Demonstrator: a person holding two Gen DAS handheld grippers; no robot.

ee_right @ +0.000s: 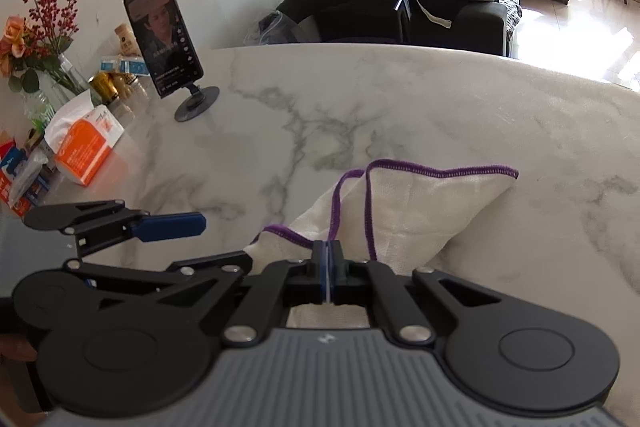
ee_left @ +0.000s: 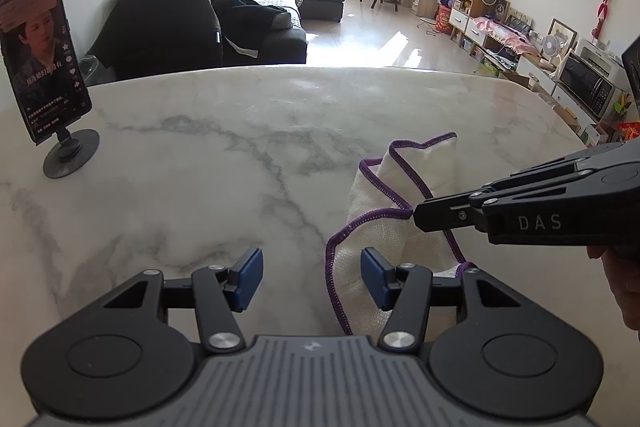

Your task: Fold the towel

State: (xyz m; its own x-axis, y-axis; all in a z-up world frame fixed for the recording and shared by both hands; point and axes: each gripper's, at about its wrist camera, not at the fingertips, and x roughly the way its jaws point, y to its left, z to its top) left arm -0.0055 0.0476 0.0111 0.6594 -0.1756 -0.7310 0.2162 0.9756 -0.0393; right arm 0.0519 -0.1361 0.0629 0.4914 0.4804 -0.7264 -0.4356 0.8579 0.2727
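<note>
A white towel (ee_left: 380, 223) with purple stitched edges lies bunched on the marble table (ee_left: 192, 155), right of centre in the left wrist view. My left gripper (ee_left: 312, 277) is open and empty, low over the table, its right pad (ee_left: 374, 277) at the towel's near left edge. My right gripper (ee_right: 327, 263) is shut on the towel (ee_right: 420, 211) and pinches a purple edge, lifting the cloth. It enters the left wrist view from the right (ee_left: 418, 215). The left gripper shows at the left of the right wrist view (ee_right: 172, 227).
A phone on a round stand (ee_left: 42, 67) stands at the table's far left. In the right wrist view a tissue box (ee_right: 86, 147), cans, small packs and a vase of flowers (ee_right: 36, 27) crowd the left edge. A dark sofa (ee_left: 208, 15) lies beyond the table.
</note>
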